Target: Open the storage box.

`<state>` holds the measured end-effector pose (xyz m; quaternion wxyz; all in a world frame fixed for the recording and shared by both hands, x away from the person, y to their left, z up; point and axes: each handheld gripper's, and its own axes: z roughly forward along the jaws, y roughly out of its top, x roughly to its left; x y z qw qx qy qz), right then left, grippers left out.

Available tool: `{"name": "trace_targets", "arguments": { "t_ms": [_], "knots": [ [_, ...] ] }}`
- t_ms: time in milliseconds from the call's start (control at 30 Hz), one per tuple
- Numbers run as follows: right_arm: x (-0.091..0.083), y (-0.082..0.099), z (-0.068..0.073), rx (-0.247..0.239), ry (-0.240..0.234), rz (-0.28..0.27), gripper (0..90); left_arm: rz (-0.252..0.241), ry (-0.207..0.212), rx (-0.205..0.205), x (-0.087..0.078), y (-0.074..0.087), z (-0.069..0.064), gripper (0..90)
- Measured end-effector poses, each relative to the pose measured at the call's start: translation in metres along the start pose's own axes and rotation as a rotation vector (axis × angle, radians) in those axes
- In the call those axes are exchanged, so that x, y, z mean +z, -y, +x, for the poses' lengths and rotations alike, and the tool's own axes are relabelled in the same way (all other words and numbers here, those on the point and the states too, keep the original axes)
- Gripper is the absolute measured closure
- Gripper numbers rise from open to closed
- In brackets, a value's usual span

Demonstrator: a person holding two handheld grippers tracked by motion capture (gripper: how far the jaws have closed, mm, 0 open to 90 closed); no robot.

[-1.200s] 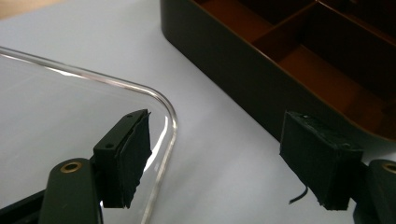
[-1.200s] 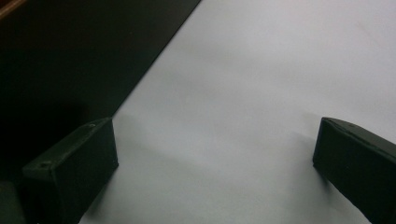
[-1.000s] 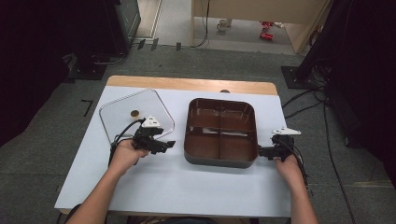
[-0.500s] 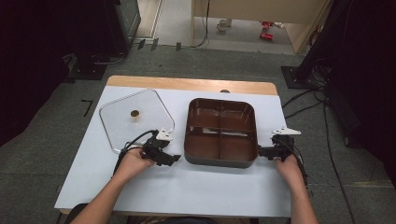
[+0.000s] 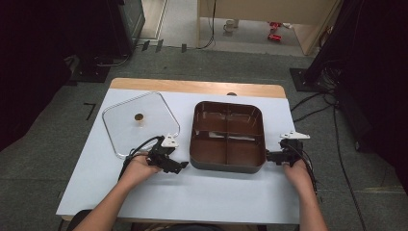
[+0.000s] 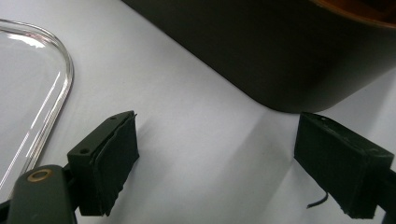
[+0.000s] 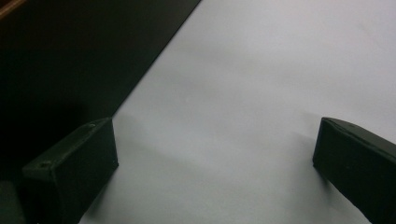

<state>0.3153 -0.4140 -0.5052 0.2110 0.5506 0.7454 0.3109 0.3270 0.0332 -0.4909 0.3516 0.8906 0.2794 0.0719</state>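
Note:
A brown square tray (image 5: 227,136) with crossed dividers stands mid-table. Left of it a clear glass lid (image 5: 126,130) with a small knob (image 5: 139,117) lies flat. My left gripper (image 5: 180,167) rests low on the white table (image 5: 216,197) between the lid's near corner and the tray's front left corner. In the left gripper view its jaws have just been opening and my left gripper (image 6: 217,163) is open with nothing in it; the lid's rim (image 6: 63,60) curves at the left and the tray's dark wall (image 6: 280,51) is ahead. My right gripper (image 5: 269,156) is open beside the tray's right wall (image 7: 70,60), also with nothing in it (image 7: 215,163).
The wooden far edge of the table (image 5: 192,86) runs behind the white sheet. Black cables (image 5: 317,103) lie on the grey floor to the right, and dark equipment stands at both sides. Bare white table stretches along the front.
My left gripper has drawn away from the lid's near edge, toward the person and slightly right, down to the table. The lid and tray lie as before. The right hand has kept still.

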Motion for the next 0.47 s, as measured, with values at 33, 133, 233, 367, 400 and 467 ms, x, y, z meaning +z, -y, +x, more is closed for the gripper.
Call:
{"name": "trace_targets", "arguments": {
  "t_ms": [33,133,233,367,400,467],
  "knots": [
    [0.0,0.0,0.0,0.0,0.0,0.0,0.0,-0.001,-0.001,0.002,0.0001,0.0001,-0.0002,13.4],
    [0.0,0.0,0.0,0.0,0.0,0.0,0.0,-0.001,-0.002,0.003,0.0001,0.0002,-0.0003,13.3],
    [0.0,0.0,0.0,0.0,0.0,0.0,0.0,-0.004,0.0,0.001,0.0,0.0005,0.0,13.4],
    [0.0,0.0,0.0,0.0,0.0,0.0,0.0,-0.006,-0.004,0.001,0.0002,0.0007,-0.0006,13.3],
    [0.0,0.0,0.0,0.0,0.0,0.0,0.0,-0.006,-0.008,0.0,0.0003,0.0007,-0.001,13.3],
    [0.0,0.0,0.0,0.0,0.0,0.0,0.0,-0.006,-0.019,-0.003,0.0006,0.0007,-0.0024,13.4]
  ]
}}
